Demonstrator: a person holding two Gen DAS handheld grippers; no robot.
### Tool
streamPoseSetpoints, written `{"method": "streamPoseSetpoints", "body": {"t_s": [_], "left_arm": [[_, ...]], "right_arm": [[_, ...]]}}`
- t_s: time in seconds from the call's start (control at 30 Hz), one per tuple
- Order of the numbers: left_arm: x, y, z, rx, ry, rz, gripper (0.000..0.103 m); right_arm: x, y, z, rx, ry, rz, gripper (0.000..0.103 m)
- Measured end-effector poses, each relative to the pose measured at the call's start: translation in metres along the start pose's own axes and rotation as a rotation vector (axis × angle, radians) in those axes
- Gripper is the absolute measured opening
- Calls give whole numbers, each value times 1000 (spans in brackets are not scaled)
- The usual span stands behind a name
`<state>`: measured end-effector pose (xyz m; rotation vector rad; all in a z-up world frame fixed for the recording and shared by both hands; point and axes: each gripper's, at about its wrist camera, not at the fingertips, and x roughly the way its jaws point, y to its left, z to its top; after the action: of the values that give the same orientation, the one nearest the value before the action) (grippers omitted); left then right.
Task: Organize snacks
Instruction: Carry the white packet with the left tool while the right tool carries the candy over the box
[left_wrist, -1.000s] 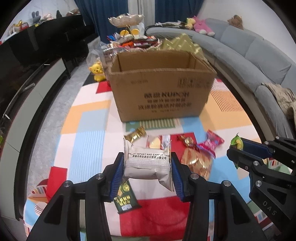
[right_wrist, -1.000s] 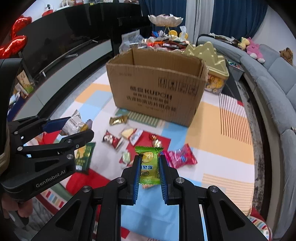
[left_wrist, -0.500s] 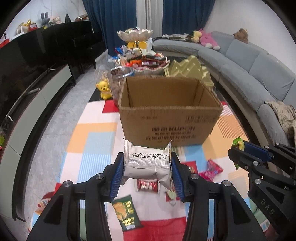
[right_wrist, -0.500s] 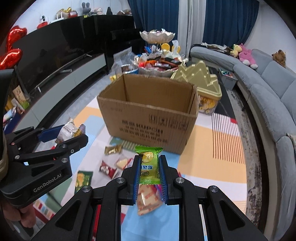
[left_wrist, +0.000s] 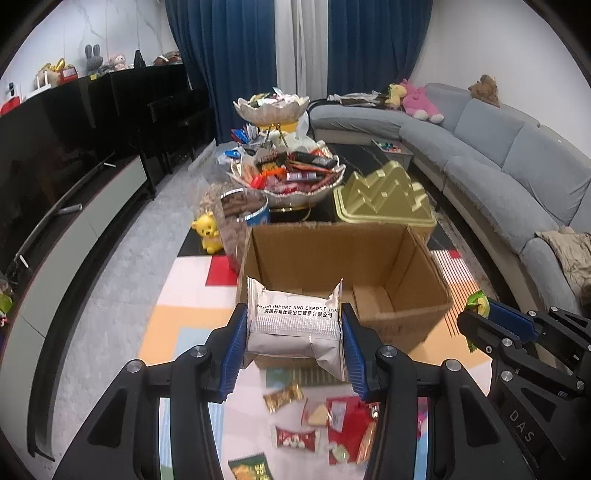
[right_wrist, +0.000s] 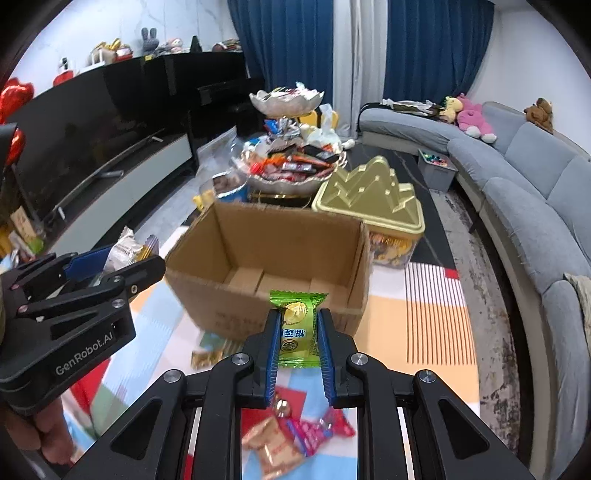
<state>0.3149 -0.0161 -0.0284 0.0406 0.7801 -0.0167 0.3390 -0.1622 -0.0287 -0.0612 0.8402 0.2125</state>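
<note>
My left gripper (left_wrist: 293, 325) is shut on a silver-white snack packet (left_wrist: 295, 323), held just before the near wall of an open cardboard box (left_wrist: 402, 258). A green snack packet (right_wrist: 297, 325) sits pinched upright in my right gripper (right_wrist: 297, 332), also just short of the box (right_wrist: 221, 291). The box stands on a colourful mat, and what shows of its floor holds no snacks. Each gripper shows in the other's view: the right one (left_wrist: 480, 317) at the right edge, the left one (right_wrist: 122, 264) at the left edge. Several loose snacks (left_wrist: 306, 439) lie on the mat below both grippers.
Behind the box stand a tiered silver dish of sweets (left_wrist: 295, 177), a gold lidded tin (left_wrist: 384, 199) and a blue tub of snacks (left_wrist: 243, 206). A grey sofa (left_wrist: 498, 155) curves along the right. A dark TV cabinet (left_wrist: 74, 206) runs along the left.
Both grippers have risen and moved toward the box with their packets still held. The box's inside has come into view, and the snacks on the mat have dropped lower in both views.
</note>
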Motion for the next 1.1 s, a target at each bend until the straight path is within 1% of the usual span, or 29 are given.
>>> {"method": "streamPoseSetpoints", "body": {"t_s": [0.1,0.3,0.47,0.8,1.1], "left_arm": [[9,1,13,-4,-3,7,47],[27,3,25,-5,6,16,47],[43,6,31,-29,28,15,47],[66,5,34,-33,58,15,47],[82,7,36,-42,74,13,47]], "right_arm": [[4,-4,12,7,-10,-5,21],[16,-4,31,8,-10,-9,21],[30,-4,37,11,3,-13,21],[58,-12,47,44,41,-19,21],[79,-19,49,74,74,-22,21]]}}
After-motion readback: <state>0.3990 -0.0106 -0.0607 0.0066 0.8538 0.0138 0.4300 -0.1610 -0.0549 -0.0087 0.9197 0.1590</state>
